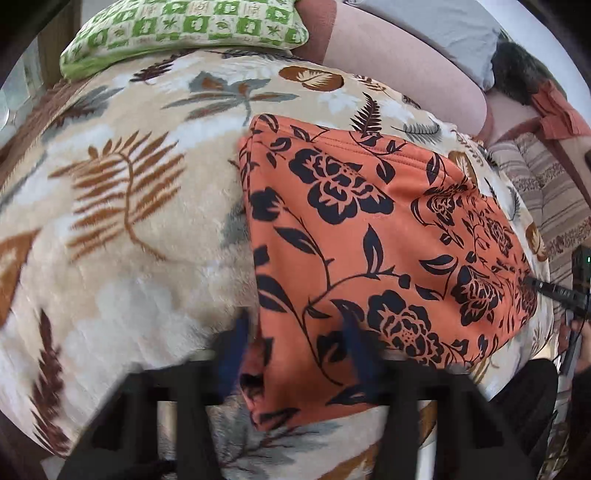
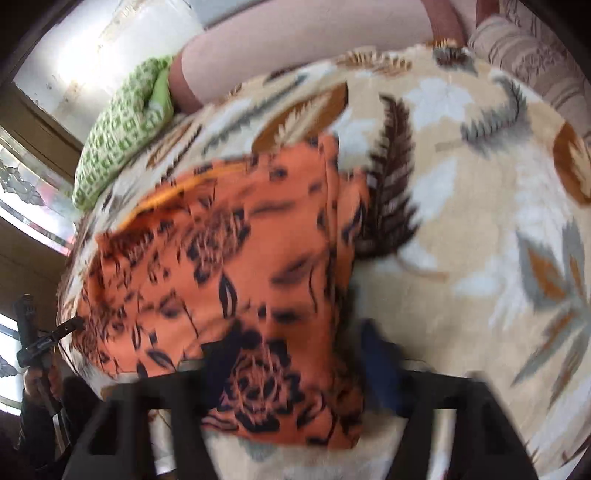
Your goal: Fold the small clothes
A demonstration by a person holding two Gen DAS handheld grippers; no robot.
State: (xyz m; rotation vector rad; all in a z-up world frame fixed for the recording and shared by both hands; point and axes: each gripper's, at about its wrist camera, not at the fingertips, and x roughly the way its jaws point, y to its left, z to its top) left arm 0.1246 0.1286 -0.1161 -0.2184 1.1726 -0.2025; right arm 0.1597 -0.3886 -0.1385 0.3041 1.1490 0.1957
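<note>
One orange garment (image 1: 369,236) with a black flower print lies folded and flat on a beige leaf-patterned fleece blanket (image 1: 140,221).

In the left wrist view, the left gripper (image 1: 295,354) hangs over the garment's near left corner. Its two blue fingertips straddle the cloth edge, blurred by motion; cloth lies between them, but whether the pads press on it cannot be told.

In the right wrist view, the right gripper (image 2: 295,354) sits over the garment's near right corner. One fingertip lies over the cloth and the other just beyond its edge, on the blanket side. Heavy blur hides whether it grips.

Each view shows the other gripper at the garment's far side, held in a hand.

Beyond the garment lie one green-and-white patterned pillow (image 1: 184,29), a pink bolster (image 1: 399,62) and a striped cushion (image 1: 543,192). Nothing lies on the garment itself.
</note>
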